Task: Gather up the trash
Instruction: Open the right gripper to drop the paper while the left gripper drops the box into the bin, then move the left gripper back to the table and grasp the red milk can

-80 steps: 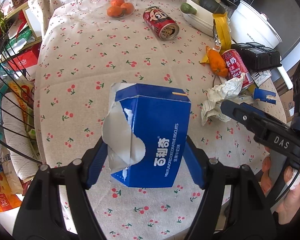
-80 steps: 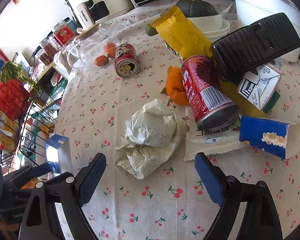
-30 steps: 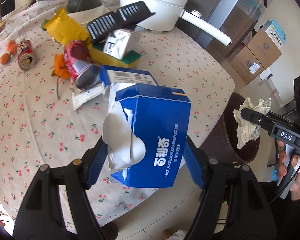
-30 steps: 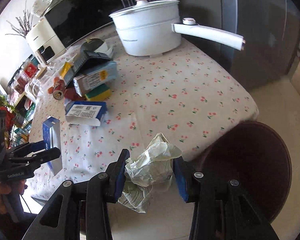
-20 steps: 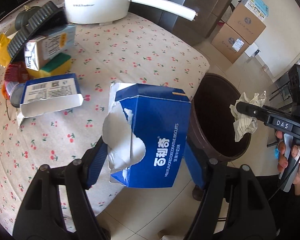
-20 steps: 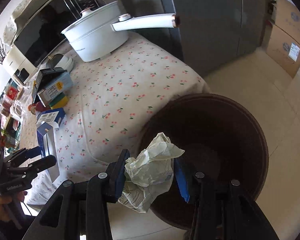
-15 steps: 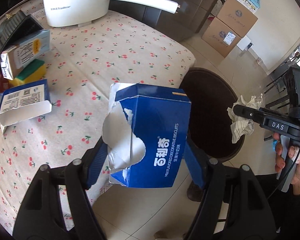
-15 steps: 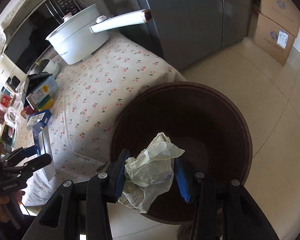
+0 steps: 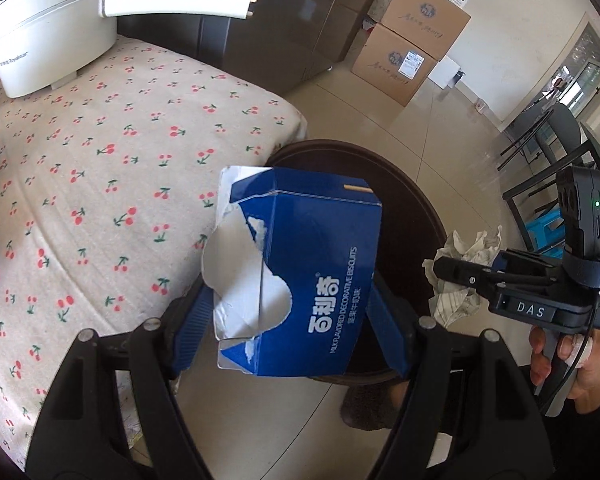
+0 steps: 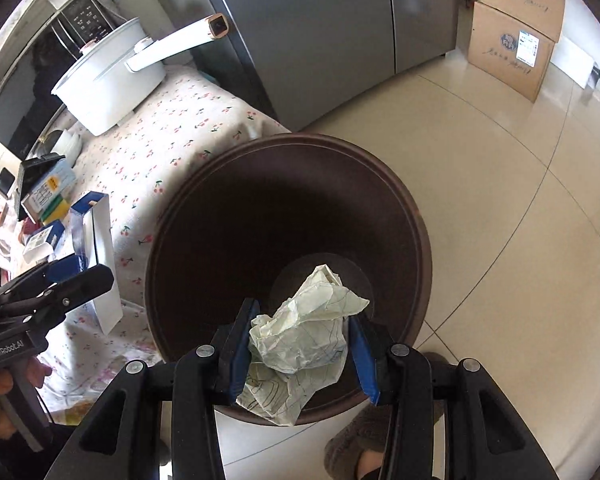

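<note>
My left gripper (image 9: 292, 328) is shut on a torn blue biscuit box (image 9: 300, 276) and holds it in the air beside the table edge, over the near rim of a dark brown trash bin (image 9: 412, 200). My right gripper (image 10: 302, 354) is shut on a crumpled white paper wad (image 10: 304, 336) and holds it above the open mouth of the bin (image 10: 404, 208). The right gripper also shows in the left wrist view (image 9: 444, 268), with the wad (image 9: 456, 300) in it. The left gripper with the box (image 10: 100, 256) shows at the left of the right wrist view.
A table with a cherry-print cloth (image 9: 100, 160) stands left of the bin, with a white pot (image 9: 52, 36) whose long handle sticks out. More boxes (image 10: 44, 196) lie further back on it. Cardboard boxes (image 9: 412, 40) and a grey fridge (image 10: 320, 32) stand behind. The floor is tiled.
Both grippers have swung from the table toward the bin. The right gripper now holds the wad right over the bin's mouth; the left has moved the box closer to the bin's rim.
</note>
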